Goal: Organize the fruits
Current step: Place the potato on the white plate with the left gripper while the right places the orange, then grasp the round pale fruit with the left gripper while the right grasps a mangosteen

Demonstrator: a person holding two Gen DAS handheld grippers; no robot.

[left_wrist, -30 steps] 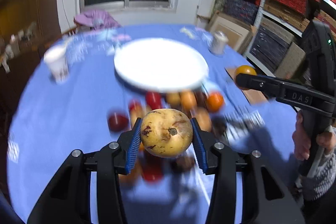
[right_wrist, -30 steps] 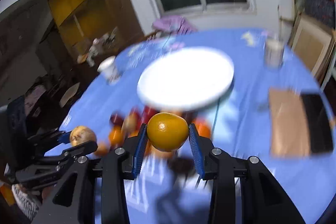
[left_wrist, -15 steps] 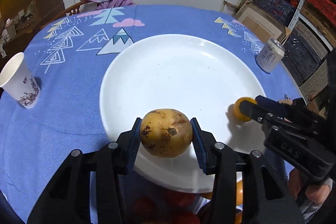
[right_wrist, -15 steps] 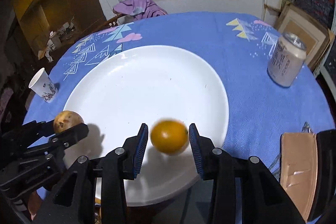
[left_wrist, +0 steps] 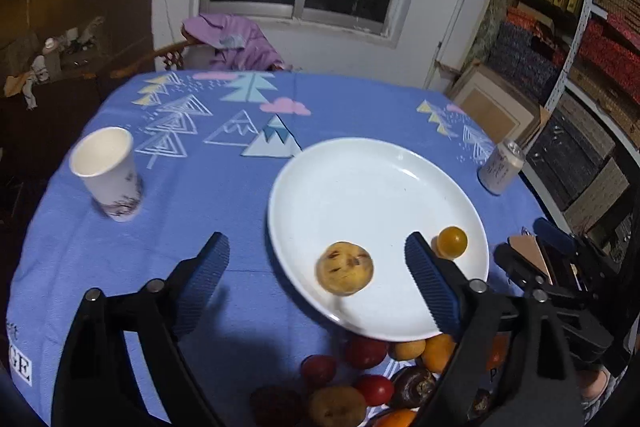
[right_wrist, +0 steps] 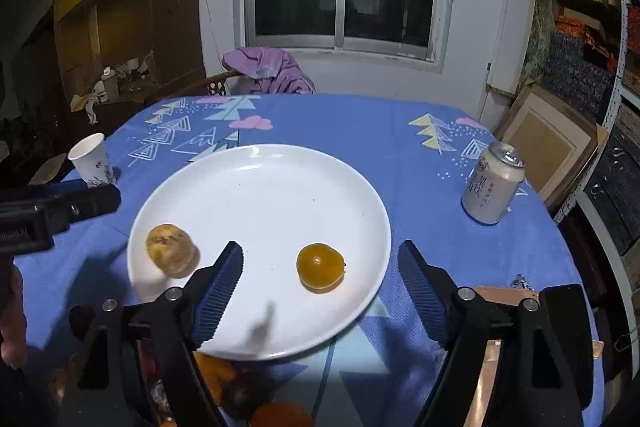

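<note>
A round desk draped in a blue cloth printed with pastel trees, mountains and clouds fills both views. On it lies a wide, round white ceramic plate, and two fruits rest on its near half: a mottled yellow-brown round fruit toward the left edge and a smooth orange citrus fruit nearer the right, well apart from each other. The left gripper hangs above the plate's near-left rim with its blue ribbed jaws opening wide; the mottled fruit shows between them but neither pad touches it. The right gripper is likewise opening wide over the plate's near edge, the orange citrus lying free on the plate between its jaws. A loose heap of red, orange and dark fruits sits on the cloth just beside the plate's near rim. A white paper cup stands upright at the desk's left, and a pale drink can stands upright at the right, both clear of the plate.
</note>
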